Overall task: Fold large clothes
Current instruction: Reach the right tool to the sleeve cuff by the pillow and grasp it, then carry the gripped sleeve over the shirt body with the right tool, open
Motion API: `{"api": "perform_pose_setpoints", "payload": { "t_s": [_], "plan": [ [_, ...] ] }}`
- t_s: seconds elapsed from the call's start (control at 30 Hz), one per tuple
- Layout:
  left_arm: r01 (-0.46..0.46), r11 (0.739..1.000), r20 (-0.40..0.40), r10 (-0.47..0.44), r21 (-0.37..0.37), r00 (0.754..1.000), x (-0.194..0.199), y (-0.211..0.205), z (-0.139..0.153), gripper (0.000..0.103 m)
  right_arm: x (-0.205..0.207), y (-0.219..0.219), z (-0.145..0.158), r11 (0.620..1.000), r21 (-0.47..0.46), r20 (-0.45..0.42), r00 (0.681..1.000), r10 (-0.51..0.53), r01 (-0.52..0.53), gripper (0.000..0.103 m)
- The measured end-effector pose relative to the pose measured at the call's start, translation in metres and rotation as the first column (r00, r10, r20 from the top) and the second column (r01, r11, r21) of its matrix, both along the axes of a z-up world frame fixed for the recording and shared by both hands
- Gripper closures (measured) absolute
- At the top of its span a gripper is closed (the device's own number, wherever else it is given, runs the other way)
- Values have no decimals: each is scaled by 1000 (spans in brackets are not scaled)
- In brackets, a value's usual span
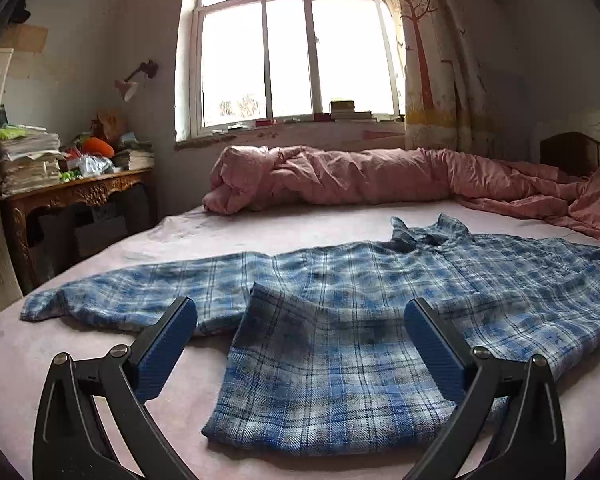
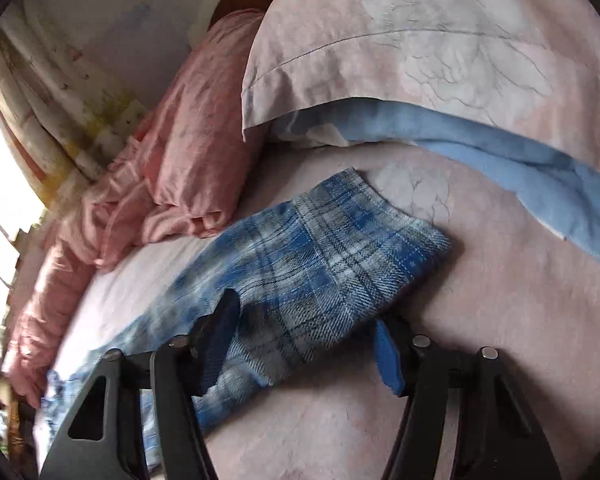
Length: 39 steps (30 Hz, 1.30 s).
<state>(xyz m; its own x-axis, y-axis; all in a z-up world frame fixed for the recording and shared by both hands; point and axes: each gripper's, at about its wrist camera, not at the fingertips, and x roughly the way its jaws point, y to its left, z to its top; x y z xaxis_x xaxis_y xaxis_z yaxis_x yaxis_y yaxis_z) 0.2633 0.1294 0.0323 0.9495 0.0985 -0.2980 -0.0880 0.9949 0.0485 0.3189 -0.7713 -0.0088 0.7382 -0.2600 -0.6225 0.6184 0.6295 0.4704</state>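
Plaid shirt (image 1: 340,280) spread on bed (image 1: 100,360): soft, limp flannel, best pinched at the sleeve cuff (image 2: 360,232); left gripper (image 1: 300,332) open, right gripper (image 2: 306,344) half-open astride the sleeve

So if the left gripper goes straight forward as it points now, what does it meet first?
Probably the plaid shirt. The left gripper points slightly down over the folded part of it, which lies on the bed between the open jaws. Depth is unclear, but nothing else stands before it.
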Motion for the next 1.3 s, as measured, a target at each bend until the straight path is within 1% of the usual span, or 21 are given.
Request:
{"api": "perform_pose_setpoints", "payload": {
  "t_s": [0.03,0.07,0.1,0.13,0.17,0.23,0.33,0.37,0.4,0.47,0.5,0.57,0.63,0.7,0.77,0.87,0.97,1.03,1.1,1.2,1.3],
  "plan": [
    [-13,1000,-16,12,-8,1000,2,2,-2,0,2,2,1,1000,-17,-19,1000,-5,5,51],
    [-16,1000,-20,16,-22,1000,3,5,-2,0,0,1,1,1000,-17,-20,1000,-11,11,73],
    [-19,999,-14,18,-32,1000,2,7,-1,0,-3,0,1,1000,-6,-10,1000,-20,20,91],
    [-22,999,-7,22,-36,1000,0,7,0,0,-8,0,2,1000,-1,19,1000,-18,18,95],
    [-22,999,-1,22,-33,1000,-1,6,0,0,-14,4,9,999,-27,57,998,-18,19,97],
    [-23,1000,-1,23,-17,1000,-2,3,0,0,-20,16,24,993,-115,94,995,-18,29,98],
    [-26,1000,-6,27,13,1000,-1,-3,-1,0,-21,50,53,954,-292,70,996,-51,70,98],
    [-26,999,-8,26,21,1000,0,-5,-1,0,-22,63,64,944,-322,87,995,-43,68,98],
    [-27,999,-11,27,28,1000,0,-5,-1,0,-24,80,80,936,-348,120,993,-8,50,98],
    [-27,999,-15,27,37,1000,1,-7,-2,0,-27,107,103,925,-379,156,987,36,27,98],
    [-25,999,-18,26,37,999,2,-7,-2,0,-26,129,117,916,-400,161,985,56,14,98],
    [-3,1000,-34,4,29,999,4,-7,-3,0,-16,160,134,912,-410,133,989,70,-10,98],
    [2,1000,-52,0,28,999,7,-7,-5,0,0,204,153,887,-454,113,982,150,-83,98],
    [-7,1000,-54,8,25,998,6,-6,-5,0,22,254,173,846,-520,75,980,186,-121,98],
    [-9,1000,-43,10,17,999,4,-4,-4,0,42,289,186,843,-510,74,967,242,-172,98],
    [-7,1000,-39,7,-7,999,3,1,-3,0,80,355,207,848,-465,88,939,331,-256,98],
    [-8,997,-26,6,-73,1000,1,14,-2,0,111,411,209,842,-424,66,916,397,-334,98],
    [-11,993,-25,9,-115,1000,1,22,-2,0,133,453,203,834,-418,36,911,411,-360,98],
    [-10,990,-35,5,-140,999,2,26,-3,0,147,494,192,828,-419,31,905,424,-374,98],
    [-7,991,-51,0,-137,999,5,25,-4,0,162,545,170,829,-394,9,901,434,-396,98],
    [2,993,-39,-7,-121,999,2,21,-2,0,173,596,139,818,-346,-28,877,480,-459,98]
  ]
}}
